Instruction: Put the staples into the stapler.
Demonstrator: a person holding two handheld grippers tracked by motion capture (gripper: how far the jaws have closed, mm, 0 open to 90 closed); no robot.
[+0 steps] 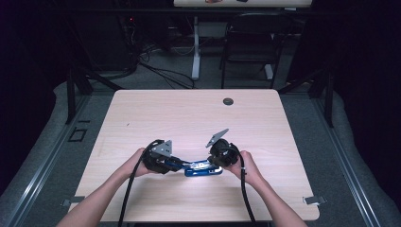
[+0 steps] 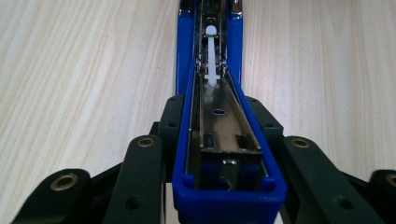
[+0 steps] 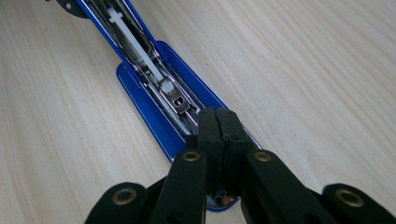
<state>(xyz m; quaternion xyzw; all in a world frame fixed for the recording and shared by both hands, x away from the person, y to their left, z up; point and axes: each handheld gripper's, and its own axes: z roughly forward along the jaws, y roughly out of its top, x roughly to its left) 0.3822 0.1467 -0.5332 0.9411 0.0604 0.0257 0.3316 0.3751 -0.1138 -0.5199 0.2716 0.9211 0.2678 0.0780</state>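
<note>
A blue stapler [image 1: 203,169] lies opened out flat on the wooden bench [image 1: 189,118], near the person's edge and between the two hands. The left tool [image 2: 229,186] pinches one end of it: in the left gripper view its black jaws press against the outer blue walls of the open channel, with the metal staple track [image 2: 224,126] and the white plastic pusher [image 2: 211,56] running away from the camera. The right tool [image 3: 218,126] comes in over the other end with its jaws pressed together, pad against pad, and its tip rests on or just above the metal part beside the pusher's round end [image 3: 164,86]. The step in hand looks like working inside the magazine, either loading it or closing it. To do it well, the left tool should keep its hold square on the blue walls so the body cannot twist or slide on the smooth wood, while the right tool presses straight down along the track's centre line instead of pushing sideways, which could lever the stapler out of the grip. I cannot tell whether the right tool actually pinches a thin piece of metal or merely touches it, since its own jaws cover that spot. Whether any staples sit in the track is hard to make out, and in the high view the tools and glare hide most of the stapler.
</note>
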